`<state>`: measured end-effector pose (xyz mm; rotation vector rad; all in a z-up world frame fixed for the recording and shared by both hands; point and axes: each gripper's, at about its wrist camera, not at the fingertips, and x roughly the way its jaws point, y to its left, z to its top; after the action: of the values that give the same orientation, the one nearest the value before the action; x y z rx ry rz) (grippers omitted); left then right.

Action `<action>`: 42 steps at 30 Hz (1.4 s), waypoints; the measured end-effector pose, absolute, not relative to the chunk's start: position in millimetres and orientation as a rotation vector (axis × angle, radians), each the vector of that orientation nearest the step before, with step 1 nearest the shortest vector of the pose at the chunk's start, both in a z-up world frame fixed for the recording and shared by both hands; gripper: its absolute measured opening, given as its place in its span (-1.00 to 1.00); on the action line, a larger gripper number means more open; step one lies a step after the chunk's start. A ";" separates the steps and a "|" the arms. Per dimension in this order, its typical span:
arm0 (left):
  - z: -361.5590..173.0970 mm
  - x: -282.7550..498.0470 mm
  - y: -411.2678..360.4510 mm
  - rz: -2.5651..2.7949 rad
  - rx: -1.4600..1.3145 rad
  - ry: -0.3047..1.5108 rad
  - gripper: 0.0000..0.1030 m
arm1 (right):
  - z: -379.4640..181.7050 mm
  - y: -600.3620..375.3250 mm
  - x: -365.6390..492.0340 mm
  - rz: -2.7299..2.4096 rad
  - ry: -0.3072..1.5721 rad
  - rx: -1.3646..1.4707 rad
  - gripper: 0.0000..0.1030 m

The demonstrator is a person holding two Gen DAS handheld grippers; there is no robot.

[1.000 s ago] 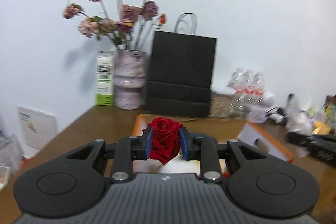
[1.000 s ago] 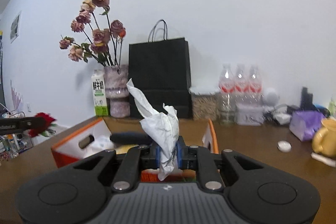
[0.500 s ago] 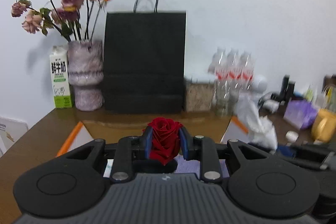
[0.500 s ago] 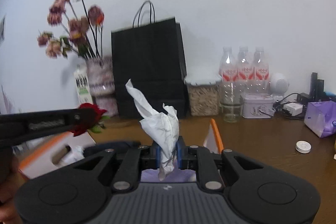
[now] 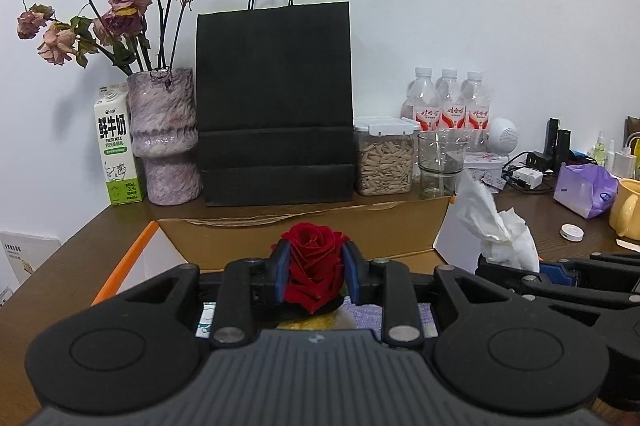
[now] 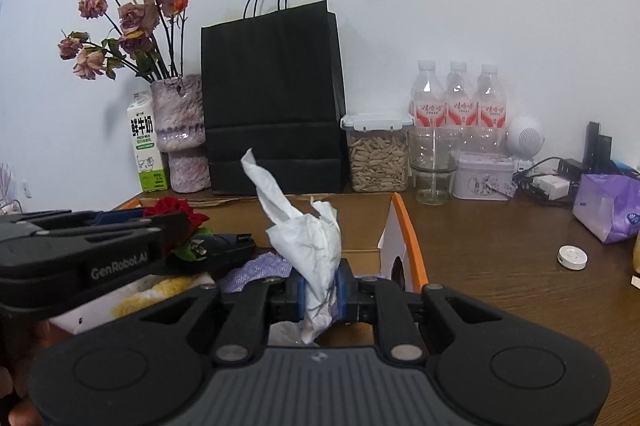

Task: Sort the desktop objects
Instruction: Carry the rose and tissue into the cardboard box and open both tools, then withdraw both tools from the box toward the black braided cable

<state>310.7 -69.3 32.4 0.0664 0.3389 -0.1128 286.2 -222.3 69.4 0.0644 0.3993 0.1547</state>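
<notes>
My left gripper [image 5: 314,276] is shut on a red rose [image 5: 314,266], its blue pads pressing both sides of the bloom. My right gripper [image 6: 319,292] is shut on a crumpled white tissue [image 6: 304,238] that stands up between its pads. Both grippers hover side by side over an open cardboard box with orange-edged flaps [image 6: 408,226]. In the right wrist view the left gripper [image 6: 176,226] comes in from the left with the rose [image 6: 170,208]. In the left wrist view the tissue [image 5: 496,226] shows at the right. Purple cloth [image 6: 260,266] and dark items lie inside the box.
Along the back wall stand a vase of dried roses [image 5: 166,134], a milk carton [image 5: 116,154], a black paper bag [image 5: 274,106], a seed jar [image 5: 384,158], a glass [image 5: 440,162] and water bottles [image 5: 450,102]. A purple pack [image 6: 608,210], white cap [image 6: 572,257] and yellow mug [image 5: 628,208] sit at the right.
Both grippers swung sideways over the open box and came close together, each keeping its grip. In the last half second they barely moved.
</notes>
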 end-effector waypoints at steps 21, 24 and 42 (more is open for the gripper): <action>44.7 277.4 -43.8 0.024 0.018 0.221 1.00 | 88.2 -236.3 263.7 0.165 0.324 0.129 1.00; 44.4 274.6 -43.0 0.028 0.016 0.218 1.00 | 90.2 -234.3 259.9 0.165 0.317 0.120 1.00; 36.1 277.8 -43.2 0.047 0.015 0.251 1.00 | 89.8 -230.1 257.3 0.157 0.318 0.090 1.00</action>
<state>277.8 -43.2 36.1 0.0155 0.2507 0.0467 257.3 -230.1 89.8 0.0895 0.3177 0.1570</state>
